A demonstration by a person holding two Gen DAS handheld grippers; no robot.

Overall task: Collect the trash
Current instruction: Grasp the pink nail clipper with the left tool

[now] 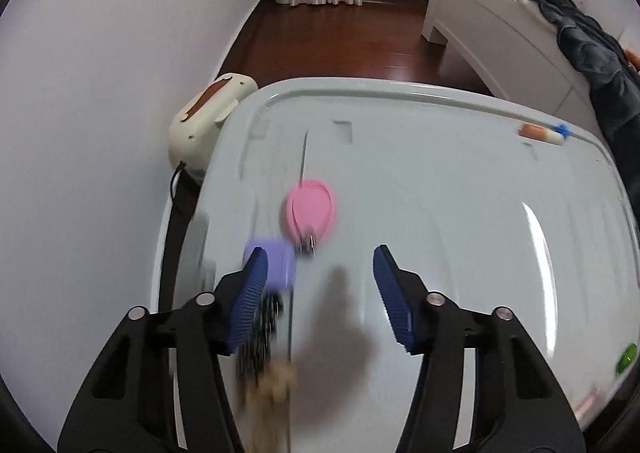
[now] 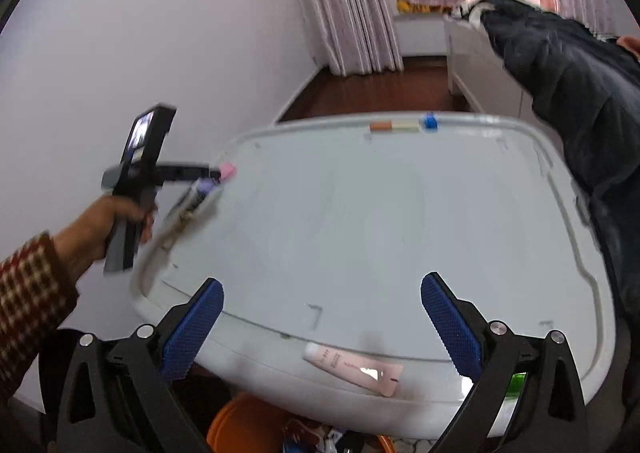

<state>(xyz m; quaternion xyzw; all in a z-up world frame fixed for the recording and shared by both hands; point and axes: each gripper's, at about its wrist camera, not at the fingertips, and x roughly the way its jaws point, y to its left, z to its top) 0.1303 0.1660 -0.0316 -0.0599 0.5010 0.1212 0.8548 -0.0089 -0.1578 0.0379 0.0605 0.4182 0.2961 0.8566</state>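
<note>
On the pale grey table [image 1: 460,221], the left gripper [image 1: 320,293] hangs low over the left side with its blue fingers [image 1: 394,309] spread wide and nothing between them. Just ahead of it sits a pink round lid-looking thing [image 1: 311,209], and a purple block [image 1: 276,265] sits right beside the left finger. A dark bristly thing [image 1: 260,333] and a tan fuzzy clump [image 1: 276,385] lie under that finger too, but it's all motion-blurred, so I can't really say what they are.

The right gripper [image 2: 322,317] hovers over the near edge of the table, fingers also wide apart and holding nothing. A pink tube [image 2: 352,367] lies flat on the near rim, between the two fingers and closer than their tips. An orange bin [image 2: 240,429] with stuff in it sits below that edge. At the far rim there's a small orange-white-and-blue stick [image 2: 404,125]. A dark jacket [image 2: 568,93] hangs off to the right.
</note>
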